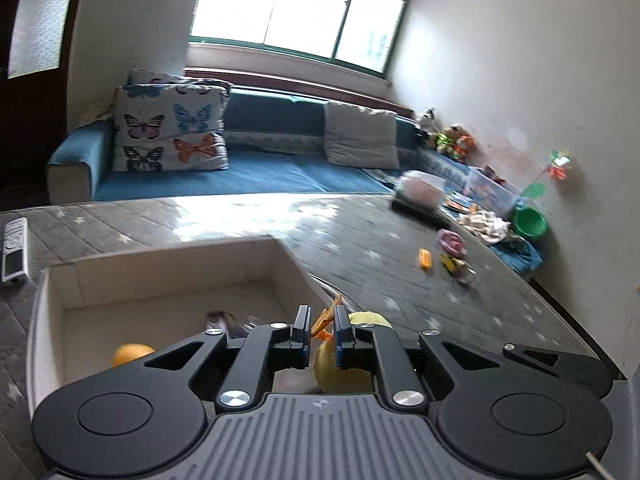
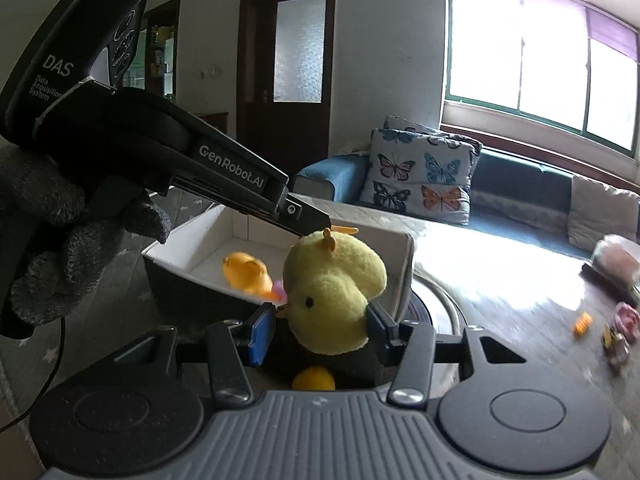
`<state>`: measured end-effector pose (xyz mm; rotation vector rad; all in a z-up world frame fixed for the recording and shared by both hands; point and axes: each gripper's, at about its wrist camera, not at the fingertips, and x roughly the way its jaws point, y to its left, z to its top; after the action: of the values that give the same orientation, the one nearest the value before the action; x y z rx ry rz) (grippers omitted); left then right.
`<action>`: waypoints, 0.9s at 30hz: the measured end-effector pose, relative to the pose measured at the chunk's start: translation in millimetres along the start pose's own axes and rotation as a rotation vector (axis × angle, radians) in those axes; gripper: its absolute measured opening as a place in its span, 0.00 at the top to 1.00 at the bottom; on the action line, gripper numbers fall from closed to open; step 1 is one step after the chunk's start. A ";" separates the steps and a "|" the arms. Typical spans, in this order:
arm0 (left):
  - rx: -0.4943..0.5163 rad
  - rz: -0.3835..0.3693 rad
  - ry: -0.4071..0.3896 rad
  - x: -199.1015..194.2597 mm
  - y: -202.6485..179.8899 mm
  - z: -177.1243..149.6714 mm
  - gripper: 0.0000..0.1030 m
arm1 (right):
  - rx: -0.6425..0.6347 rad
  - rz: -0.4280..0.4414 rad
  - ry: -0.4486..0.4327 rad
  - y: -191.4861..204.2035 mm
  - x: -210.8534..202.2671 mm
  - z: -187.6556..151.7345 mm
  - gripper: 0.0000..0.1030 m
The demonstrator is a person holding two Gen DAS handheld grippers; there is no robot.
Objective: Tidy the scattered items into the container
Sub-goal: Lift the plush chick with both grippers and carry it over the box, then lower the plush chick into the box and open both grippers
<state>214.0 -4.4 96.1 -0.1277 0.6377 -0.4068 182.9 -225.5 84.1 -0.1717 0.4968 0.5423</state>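
Observation:
A yellow plush chick (image 2: 332, 296) hangs beside the near right wall of a white-lined box (image 2: 208, 240). My left gripper (image 1: 322, 330) is shut on the chick's orange foot (image 1: 326, 320); it shows in the right wrist view (image 2: 316, 224) pinching the chick's top. My right gripper (image 2: 320, 328) is closed around the chick's body, its pads touching both sides. An orange toy (image 2: 246, 272) lies inside the box, also seen in the left wrist view (image 1: 132, 354). Scattered items lie on the grey star-pattern mat: an orange block (image 1: 425, 258), a small toy car (image 1: 456, 266) and a pink item (image 1: 451, 240).
A blue sofa (image 1: 240, 168) with a butterfly cushion (image 1: 170, 136) stands behind the mat. A remote (image 1: 14, 250) lies at the left of the box. A green bucket (image 1: 530, 220), a clear bin (image 1: 492, 194) and a pink-lidded box (image 1: 420, 192) crowd the right wall.

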 end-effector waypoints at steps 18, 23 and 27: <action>-0.114 0.076 0.089 60.9 64.2 3.2 0.92 | 0.023 0.013 0.096 -4.2 87.1 11.5 0.60; -0.118 0.089 0.100 61.0 65.1 0.7 0.91 | 0.022 0.019 0.099 -2.3 85.1 10.9 0.60; -0.125 0.098 0.095 56.9 64.7 0.3 0.84 | 0.032 0.016 0.095 -3.3 81.4 11.3 0.59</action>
<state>276.9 31.6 49.5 -0.1960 0.7603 -0.2796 249.6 -188.3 53.7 -0.1633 0.5995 0.5437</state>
